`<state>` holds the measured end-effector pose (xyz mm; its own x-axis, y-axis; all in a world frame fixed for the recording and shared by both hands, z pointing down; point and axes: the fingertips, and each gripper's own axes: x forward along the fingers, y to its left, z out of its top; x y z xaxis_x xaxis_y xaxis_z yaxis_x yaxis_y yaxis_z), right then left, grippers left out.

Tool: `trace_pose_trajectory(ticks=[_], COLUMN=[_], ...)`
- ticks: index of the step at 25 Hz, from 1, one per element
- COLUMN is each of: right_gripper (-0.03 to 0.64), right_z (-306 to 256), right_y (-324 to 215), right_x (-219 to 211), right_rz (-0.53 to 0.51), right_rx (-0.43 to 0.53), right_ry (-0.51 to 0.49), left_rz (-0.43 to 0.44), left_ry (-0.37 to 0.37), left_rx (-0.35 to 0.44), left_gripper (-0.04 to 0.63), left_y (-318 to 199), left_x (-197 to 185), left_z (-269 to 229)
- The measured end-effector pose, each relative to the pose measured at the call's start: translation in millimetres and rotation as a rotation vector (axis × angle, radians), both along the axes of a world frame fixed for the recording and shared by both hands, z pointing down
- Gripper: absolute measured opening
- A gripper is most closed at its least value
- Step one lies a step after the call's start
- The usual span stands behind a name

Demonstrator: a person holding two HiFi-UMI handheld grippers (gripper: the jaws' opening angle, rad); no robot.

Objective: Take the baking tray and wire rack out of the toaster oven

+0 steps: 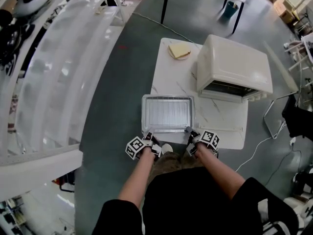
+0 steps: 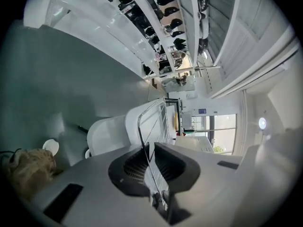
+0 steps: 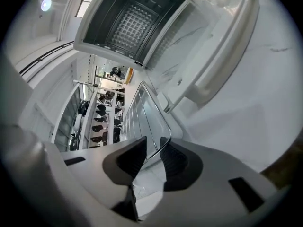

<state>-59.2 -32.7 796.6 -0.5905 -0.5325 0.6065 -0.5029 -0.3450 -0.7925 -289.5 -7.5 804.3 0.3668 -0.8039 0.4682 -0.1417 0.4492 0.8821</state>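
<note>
A silver baking tray (image 1: 145, 112) with a wire rack (image 1: 167, 113) lying in it rests at the near end of the white marble table (image 1: 171, 77). My left gripper (image 1: 148, 136) is at the rack's near left corner. In the left gripper view its jaws (image 2: 147, 148) are shut on a wire of the rack's edge (image 2: 158, 117). My right gripper (image 1: 189, 131) is at the near right corner. Its jaws (image 3: 154, 150) stand open, with the rack's rim wire (image 3: 142, 110) loose between them. The toaster oven (image 1: 234, 67) stands at the back right, and its empty cavity (image 3: 137, 22) shows.
The oven's door (image 3: 213, 56) hangs open toward the tray. A slice of bread (image 1: 180, 50) lies at the table's far left. A glass railing (image 1: 63, 72) runs along the left. A cable (image 1: 259, 148) crosses the grey floor on the right.
</note>
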Motion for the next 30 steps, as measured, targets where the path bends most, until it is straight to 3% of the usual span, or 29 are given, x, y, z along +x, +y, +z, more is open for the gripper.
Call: trace_pose_trajectory(ticks=[5, 9, 15, 19, 24, 26, 30], right_gripper=[0.16, 0.175, 0.173, 0.144, 0.127, 0.127, 0.127], right_z=[-6, -3, 10, 12, 12, 12, 14], right_y=[11, 23, 35, 33, 31, 32, 35], right_x=[1, 4, -9, -9, -7, -8, -9], right_rz=[-0.064, -0.097, -0.151, -0.156, -0.155, -0.167, -0.172], right_rx=[-0.053, -0.101, -0.179, -0.186, -0.19, -0.191, -0.193], right_ry=[0.064, 0.114, 0.047, 0.052, 0.038, 0.033, 0.023], left_rz=[-0.024, 0.0, 0.065, 0.198, 0.569, 0.579, 0.512], left_ry=[-0.019, -0.044, -0.094, -0.126, -0.306, -0.315, -0.273], left_rx=[-0.057, -0.096, -0.137, -0.148, -0.092, -0.113, -0.158], left_gripper=[0.055, 0.071, 0.081, 0.096, 0.112, 0.12, 0.12], left_y=[2, -1, -5, -4, -2, 0, 3], left_x=[-2, -4, -11, -3, 22, 24, 19], left_z=[3, 4, 3, 1, -5, -4, -2])
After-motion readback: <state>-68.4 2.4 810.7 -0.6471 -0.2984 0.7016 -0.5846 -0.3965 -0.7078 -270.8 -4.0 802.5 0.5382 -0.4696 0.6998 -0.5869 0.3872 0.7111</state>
